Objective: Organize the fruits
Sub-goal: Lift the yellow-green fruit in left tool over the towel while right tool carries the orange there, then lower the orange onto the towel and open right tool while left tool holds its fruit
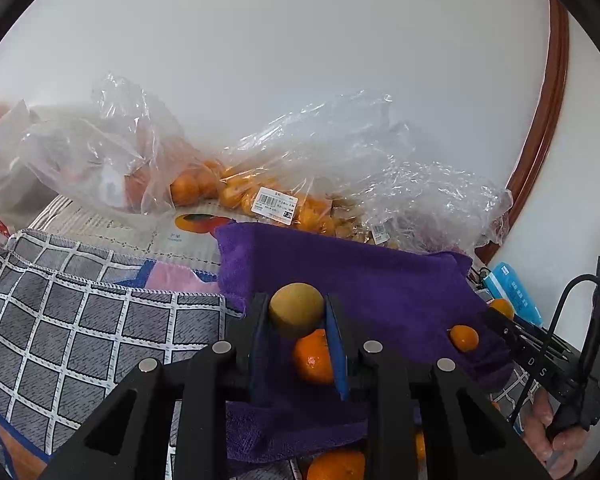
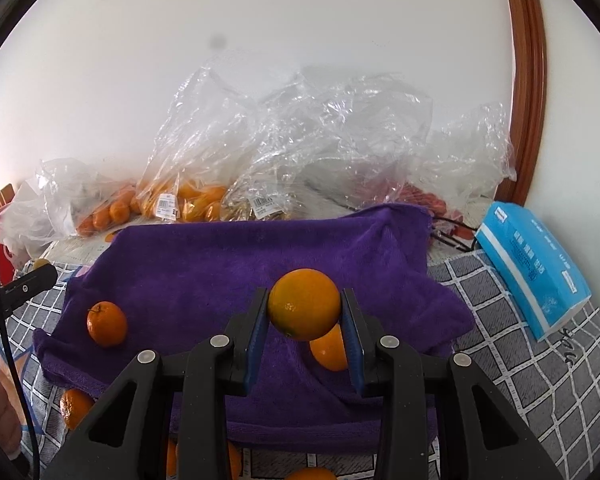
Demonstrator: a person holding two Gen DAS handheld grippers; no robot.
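In the left wrist view my left gripper (image 1: 296, 305) is shut on a small yellow-brown round fruit (image 1: 296, 314), held just above a purple towel (image 1: 380, 280). A mandarin (image 1: 314, 358) lies on the towel under it, and another mandarin (image 1: 464, 338) lies further right. In the right wrist view my right gripper (image 2: 305, 300) is shut on a larger orange (image 2: 304, 308) over the same purple towel (image 2: 220, 272). A second orange (image 2: 330, 352) rests on the towel behind it. A stemmed mandarin (image 2: 107, 323) sits at the towel's left end.
Clear plastic bags of oranges (image 1: 268, 196) (image 2: 180, 200) line the wall at the back. A blue tissue pack (image 2: 536, 264) lies right of the towel on a grey checked cloth (image 2: 540, 360). More mandarins (image 2: 74, 406) sit on the cloth near the front. A brown door frame (image 2: 528, 80) stands at right.
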